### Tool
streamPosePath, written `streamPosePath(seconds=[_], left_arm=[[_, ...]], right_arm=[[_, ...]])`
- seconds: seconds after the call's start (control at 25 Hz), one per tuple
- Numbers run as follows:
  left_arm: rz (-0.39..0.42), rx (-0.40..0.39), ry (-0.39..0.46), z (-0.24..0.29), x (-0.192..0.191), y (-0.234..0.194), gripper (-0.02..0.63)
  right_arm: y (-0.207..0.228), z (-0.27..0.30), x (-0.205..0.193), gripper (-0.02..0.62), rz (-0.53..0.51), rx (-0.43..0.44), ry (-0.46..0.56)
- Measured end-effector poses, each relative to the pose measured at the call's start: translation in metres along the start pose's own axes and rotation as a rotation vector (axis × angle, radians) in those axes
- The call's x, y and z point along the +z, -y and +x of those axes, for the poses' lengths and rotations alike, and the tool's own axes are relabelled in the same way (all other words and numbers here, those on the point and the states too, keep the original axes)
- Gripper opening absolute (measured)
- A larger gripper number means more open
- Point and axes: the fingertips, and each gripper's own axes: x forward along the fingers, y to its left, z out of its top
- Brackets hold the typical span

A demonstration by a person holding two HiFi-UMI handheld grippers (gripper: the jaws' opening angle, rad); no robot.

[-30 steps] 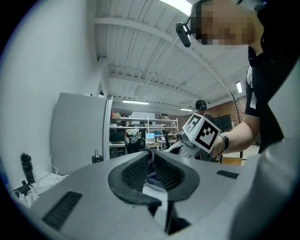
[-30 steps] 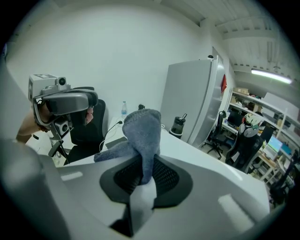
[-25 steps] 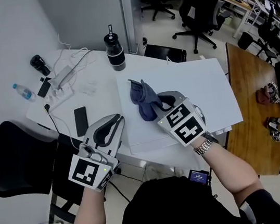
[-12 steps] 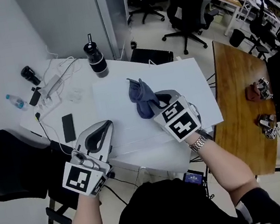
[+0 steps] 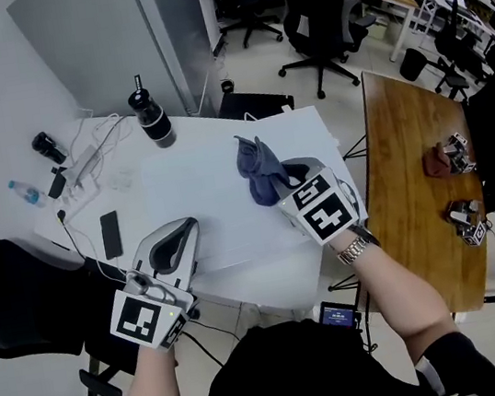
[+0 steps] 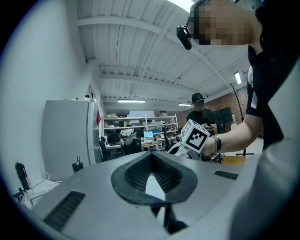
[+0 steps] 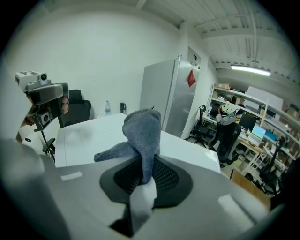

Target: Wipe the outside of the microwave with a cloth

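A grey-blue cloth (image 5: 257,166) (image 7: 142,130) hangs bunched above the white table (image 5: 212,209), pinched between the pads of my right gripper (image 5: 284,178) (image 7: 144,174). That gripper is shut on the cloth and tilts down over the right part of the tabletop. My left gripper (image 5: 185,225) (image 6: 151,158) is level at the table's near left edge, jaws shut with nothing between them. No microwave shows in any view.
A black bottle (image 5: 150,117), a power strip with cables (image 5: 82,163), a water bottle (image 5: 25,191) and a phone (image 5: 111,234) lie at the table's left. A grey cabinet (image 5: 97,39) stands behind, a wooden table (image 5: 413,185) at the right, a black chair (image 5: 17,303) at the left.
My right gripper has carried the cloth rightward across the tabletop. My left gripper has shifted along the table's near left edge, and its jaws have closed.
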Motion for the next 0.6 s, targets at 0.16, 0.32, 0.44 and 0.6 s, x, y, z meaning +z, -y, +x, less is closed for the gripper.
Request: streamPosePath(seconds=[0.16, 0.32, 0.44, 0.6], left_arm=[[0.012, -0.006, -0.009, 0.013, 0.003, 0.016, 0.005], [0.026, -0.015, -0.019, 0.023, 0.007, 0.032, 0.005], [0.035, -0.026, -0.027, 0.031, 0.009, 0.044, 0.005], [0.043, -0.035, -0.035, 0.041, 0.013, 0.055, 0.005]], right_arm=[[0.021, -0.013, -0.013, 0.052, 0.017, -0.014, 0.008], [0.040, -0.025, -0.025, 0.052, 0.033, -0.027, 0.015], [0.055, -0.034, -0.034, 0.051, 0.046, -0.041, 0.026], [0.075, -0.044, -0.043, 0.052, 0.071, -0.060, 0.051]])
